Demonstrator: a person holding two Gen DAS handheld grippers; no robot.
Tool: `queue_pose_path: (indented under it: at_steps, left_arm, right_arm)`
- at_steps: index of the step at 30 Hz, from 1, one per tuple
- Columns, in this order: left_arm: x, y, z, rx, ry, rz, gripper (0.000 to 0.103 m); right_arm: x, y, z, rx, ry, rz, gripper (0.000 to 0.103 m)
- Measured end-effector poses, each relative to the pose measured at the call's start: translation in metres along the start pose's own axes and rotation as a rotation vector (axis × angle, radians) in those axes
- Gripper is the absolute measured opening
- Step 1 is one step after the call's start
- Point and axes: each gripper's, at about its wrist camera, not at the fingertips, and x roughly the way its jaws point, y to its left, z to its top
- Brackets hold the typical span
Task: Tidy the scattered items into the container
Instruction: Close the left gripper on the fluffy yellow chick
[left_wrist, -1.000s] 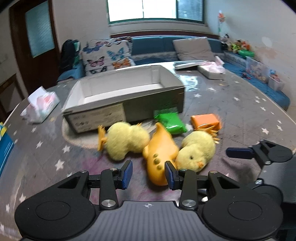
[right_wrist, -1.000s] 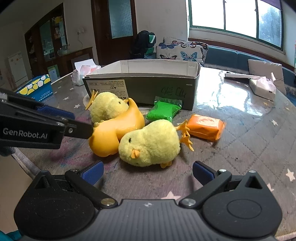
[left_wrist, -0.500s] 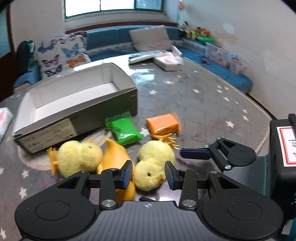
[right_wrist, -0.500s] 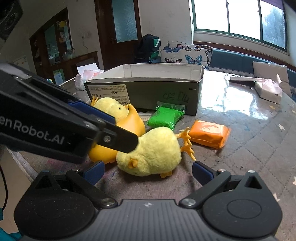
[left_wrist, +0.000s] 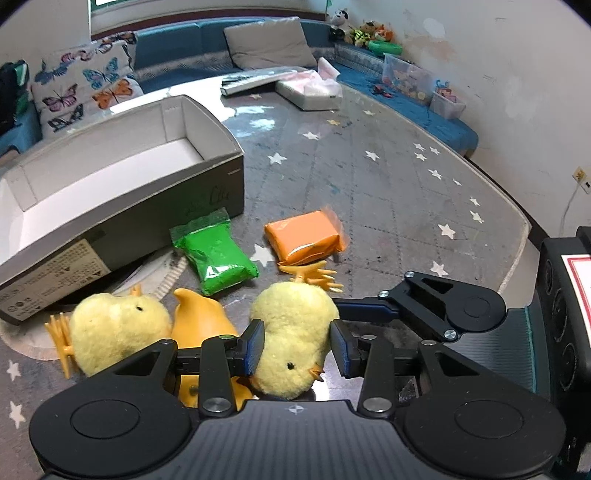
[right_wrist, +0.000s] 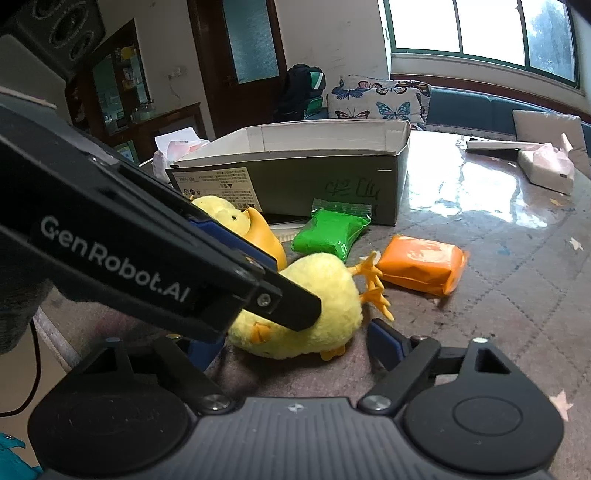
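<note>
A yellow plush chick (left_wrist: 295, 339) lies on the table between the open fingers of my left gripper (left_wrist: 297, 349), which straddles it without squeezing. It also shows in the right wrist view (right_wrist: 325, 295). A second plush chick (left_wrist: 114, 332) and an orange plastic duck (left_wrist: 197, 317) lie to its left. A green packet (left_wrist: 212, 258) and an orange packet (left_wrist: 303, 236) lie in front of the open grey cardboard box (left_wrist: 218, 184). My right gripper (right_wrist: 295, 345) is open and empty just right of the chick; its finger (left_wrist: 369, 312) shows in the left wrist view.
A tissue pack (left_wrist: 310, 92) and a flat remote-like item (left_wrist: 255, 77) lie at the table's far side. Another tissue pack (right_wrist: 173, 147) sits behind the box. The table edge (left_wrist: 517, 221) curves at right. A sofa with cushions stands behind.
My left gripper moved right, from over the orange duck to around the right-hand chick, and came down closer. The right gripper stayed almost still and open.
</note>
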Motion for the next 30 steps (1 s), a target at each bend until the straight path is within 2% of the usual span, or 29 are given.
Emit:
queue_pose_path:
  at_steps: [6,14,30]
  left_arm:
    - [0.01,0.002,0.006,-0.004,0.036,-0.022,0.046]
    - [0.013,0.012,0.009,-0.067,0.061,-0.06,0.046]
    - [0.011,0.011,0.008,-0.132,0.074,-0.056,0.046]
  right_arm:
    - [-0.003,-0.005,0.006,-0.019,-0.011,0.021,0.079]
    - [-0.001,-0.004,0.007,-0.052,0.007,0.031,0.077]
    - [-0.004,-0.005,0.004,-0.059,0.001,0.033,0.071]
